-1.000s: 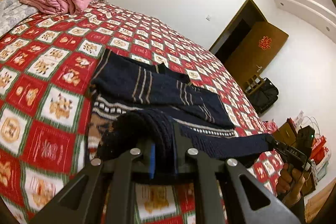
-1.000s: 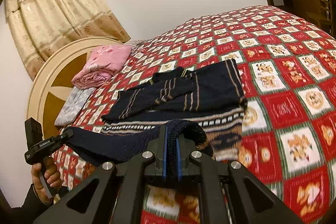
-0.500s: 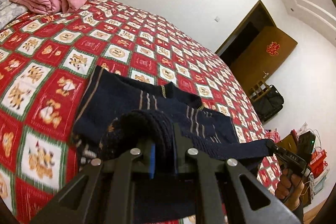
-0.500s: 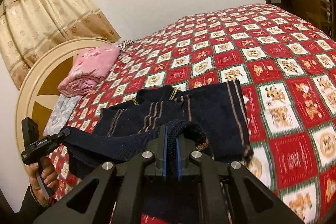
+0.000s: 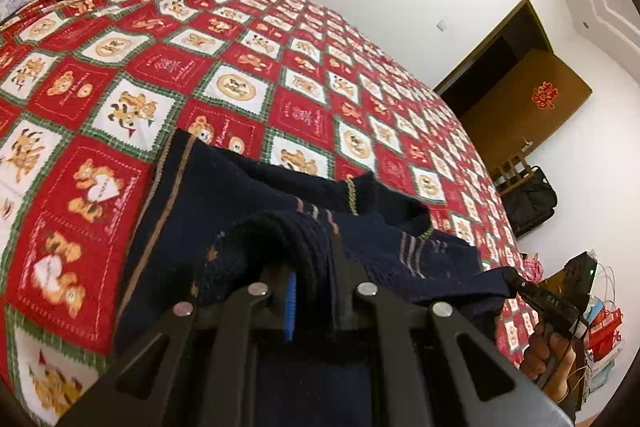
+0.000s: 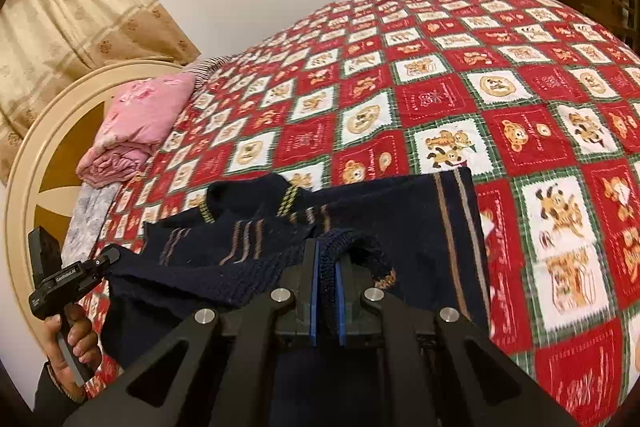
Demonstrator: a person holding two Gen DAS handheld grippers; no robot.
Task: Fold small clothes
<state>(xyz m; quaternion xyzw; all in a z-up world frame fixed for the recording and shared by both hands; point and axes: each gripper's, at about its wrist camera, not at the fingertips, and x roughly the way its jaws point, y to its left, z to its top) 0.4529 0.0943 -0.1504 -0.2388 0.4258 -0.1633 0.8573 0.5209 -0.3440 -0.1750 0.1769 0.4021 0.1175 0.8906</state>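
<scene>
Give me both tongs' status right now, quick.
Left tongs: closed on the hem of the dark knitted sweater.
Right tongs: closed on the same hem, further along.

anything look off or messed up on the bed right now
Nothing stands out. The dark knit sweater lies partly folded on the red patchwork bedspread, its hem pinched in the left gripper and right gripper. The pink quilt sits folded by the headboard.
</scene>
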